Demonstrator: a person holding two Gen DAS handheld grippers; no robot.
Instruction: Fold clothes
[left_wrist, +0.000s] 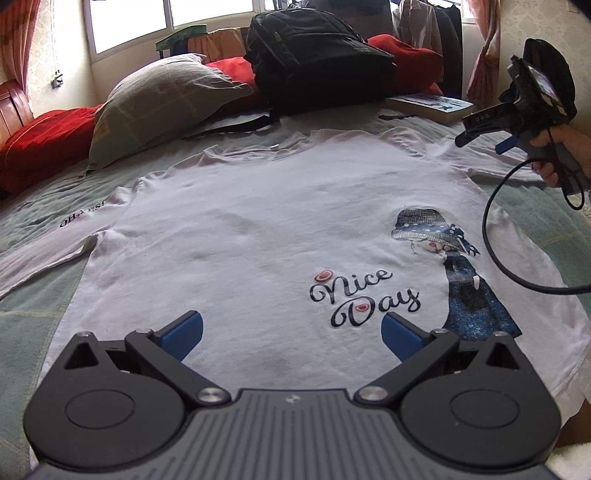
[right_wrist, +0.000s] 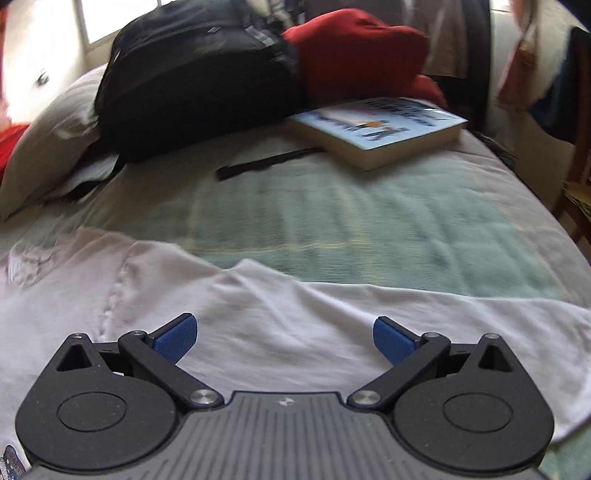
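Daylight's pouring in from the windows (left_wrist: 129, 22) far ahead of the left gripper (left_wrist: 291, 332), and they're totally blown out to white. The white shirt (left_wrist: 240, 229) in front of it looks evenly lit and sharp, with only soft shadows. The right wrist view is smeared with motion blur, especially the book (right_wrist: 376, 125) and backpack (right_wrist: 192, 74) up ahead. Heavy fisheye bending, dark corners.

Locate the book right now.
The book lies flat on the far right of the green bedspread, beside the black backpack and in front of the red cushion, beyond the white shirt.
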